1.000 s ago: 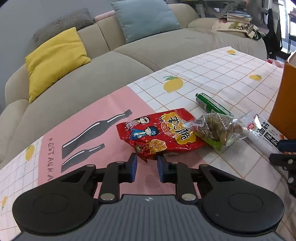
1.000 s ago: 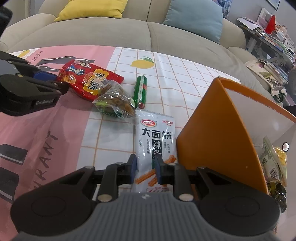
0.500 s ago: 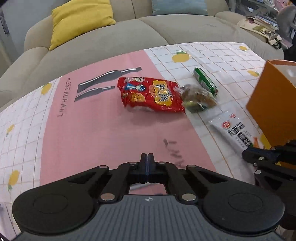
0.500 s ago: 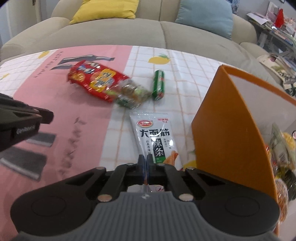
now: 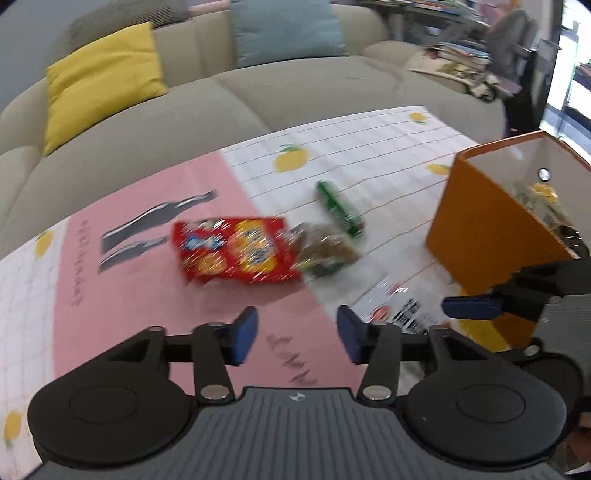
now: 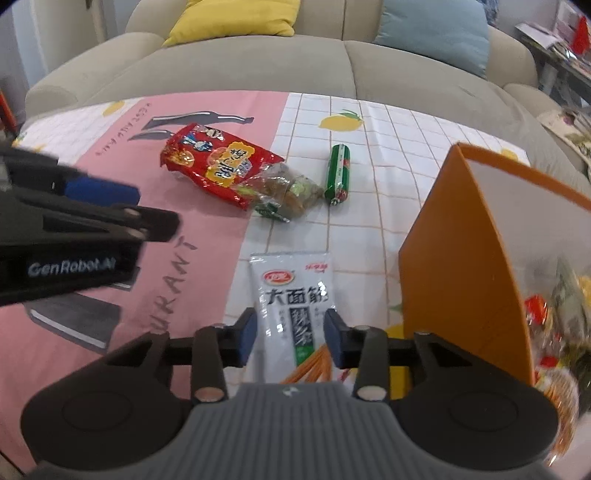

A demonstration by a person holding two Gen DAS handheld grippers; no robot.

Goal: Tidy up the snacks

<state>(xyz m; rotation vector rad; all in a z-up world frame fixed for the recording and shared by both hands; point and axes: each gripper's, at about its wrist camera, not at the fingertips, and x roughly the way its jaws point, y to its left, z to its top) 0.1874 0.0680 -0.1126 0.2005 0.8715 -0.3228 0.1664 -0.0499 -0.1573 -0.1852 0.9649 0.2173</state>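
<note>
A red snack bag point(image 5: 236, 251) point(image 6: 218, 166) lies on the pink part of the tablecloth. A clear bag of brown snacks point(image 5: 325, 251) point(image 6: 288, 190) touches its right end. A green sausage stick point(image 5: 340, 208) point(image 6: 338, 173) lies just beyond them. My left gripper point(image 5: 297, 332) hovers short of the red bag, jaws opening, nothing between them. My right gripper point(image 6: 290, 339) hangs over a white spicy-strip packet point(image 6: 295, 295) point(image 5: 395, 310), jaws opening; the packet shows between them, flat on the cloth, and the pads do not press it. An orange box point(image 6: 461, 251) point(image 5: 491, 229) stands to the right.
Several snack packs lie inside the orange box. A beige sofa point(image 6: 258, 62) with a yellow cushion point(image 5: 99, 74) and a blue cushion point(image 6: 436, 33) runs behind the table. Books and clutter point(image 5: 461, 55) sit at the far right. The tablecloth point(image 5: 122, 295) is pink on the left and white-checked on the right.
Both grippers were shut half a second ago and now stand open. The left gripper has drawn back and up from the red bag. The right gripper stays over the white packet.
</note>
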